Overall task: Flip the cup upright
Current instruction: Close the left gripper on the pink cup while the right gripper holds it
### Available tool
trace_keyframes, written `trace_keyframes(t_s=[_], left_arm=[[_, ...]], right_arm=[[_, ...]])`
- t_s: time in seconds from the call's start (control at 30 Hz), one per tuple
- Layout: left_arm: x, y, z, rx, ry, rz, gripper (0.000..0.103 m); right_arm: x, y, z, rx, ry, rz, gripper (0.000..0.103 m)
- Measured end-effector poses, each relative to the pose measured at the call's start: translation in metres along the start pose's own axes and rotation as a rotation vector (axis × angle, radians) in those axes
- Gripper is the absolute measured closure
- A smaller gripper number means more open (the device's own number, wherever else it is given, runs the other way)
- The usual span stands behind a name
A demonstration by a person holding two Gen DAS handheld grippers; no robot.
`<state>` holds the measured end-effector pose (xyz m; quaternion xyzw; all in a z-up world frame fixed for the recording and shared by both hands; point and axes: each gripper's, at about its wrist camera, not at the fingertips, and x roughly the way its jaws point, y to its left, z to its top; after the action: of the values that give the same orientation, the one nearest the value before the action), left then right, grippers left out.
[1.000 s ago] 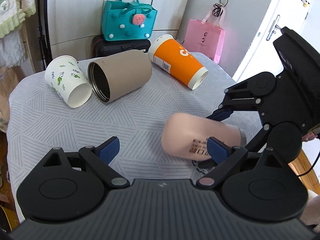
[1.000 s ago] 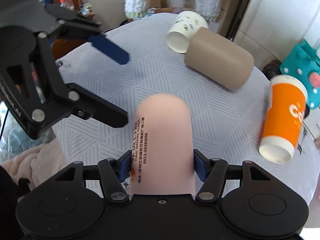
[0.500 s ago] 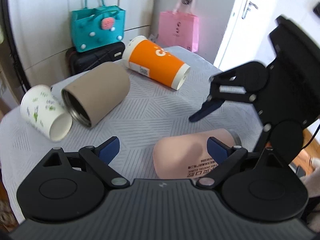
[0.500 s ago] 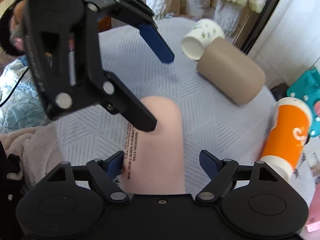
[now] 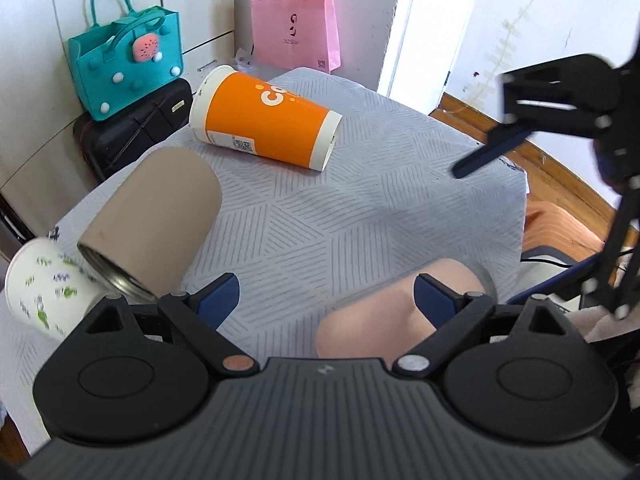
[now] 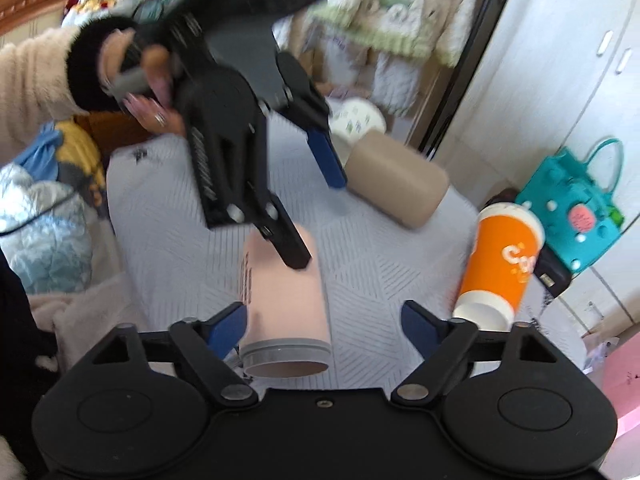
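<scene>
A pink cup lies on its side on the grey patterned tablecloth, its grey-rimmed mouth toward the right wrist camera. In the left wrist view the pink cup lies low at the right, partly behind my left gripper's right finger. My left gripper is open and hovers over the cup's closed end. It also shows in the right wrist view, one finger over the cup. My right gripper is open and empty, pulled back from the cup. It shows blurred in the left wrist view.
An orange paper cup, a tan metal-lined cup and a white leaf-print cup lie on their sides. A teal bag on a black case and a pink bag stand behind the table.
My right gripper has opened, let go of the pink cup and drawn back. My left gripper has swung right and moved over the cup, which still lies on its side.
</scene>
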<state>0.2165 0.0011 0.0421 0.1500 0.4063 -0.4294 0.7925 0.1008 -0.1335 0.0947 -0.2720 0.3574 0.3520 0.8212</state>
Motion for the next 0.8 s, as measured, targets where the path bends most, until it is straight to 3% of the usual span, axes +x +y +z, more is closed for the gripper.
trace_keyframes(t_s=[0.1, 0.17, 0.23, 0.3, 0.4, 0.57, 0.7, 0.8], left_arm=[[0.003, 0.004, 0.0, -0.029, -0.002, -0.035, 0.008], [0.005, 0.005, -0.002, -0.04, -0.001, -0.028, 0.008], [0.007, 0.002, -0.005, -0.032, 0.003, -0.012, 0.008], [0.005, 0.0, -0.007, -0.036, -0.006, -0.014, 0.008], [0.004, -0.004, -0.008, -0.03, -0.012, -0.054, 0.008], [0.009, -0.013, -0.011, 0.006, 0.004, -0.114, 0.008], [0.017, -0.019, -0.018, 0.025, 0.046, -0.144, 0.009], [0.021, -0.02, -0.022, 0.014, 0.069, -0.155, 0.018]], right_arm=[[-0.016, 0.006, 0.001, 0.061, -0.05, 0.02, 0.037], [-0.02, 0.012, 0.004, 0.106, -0.071, 0.086, 0.046], [-0.02, 0.018, 0.006, 0.162, -0.083, 0.208, 0.048], [-0.008, 0.023, 0.005, 0.246, -0.035, 0.324, 0.05], [0.027, 0.027, -0.005, 0.393, 0.064, 0.381, 0.05], [0.059, 0.021, -0.031, 0.605, 0.128, 0.346, 0.047], [0.058, 0.009, -0.038, 0.667, 0.094, 0.294, 0.038], [0.051, 0.002, -0.036, 0.672, 0.07, 0.262, 0.034]])
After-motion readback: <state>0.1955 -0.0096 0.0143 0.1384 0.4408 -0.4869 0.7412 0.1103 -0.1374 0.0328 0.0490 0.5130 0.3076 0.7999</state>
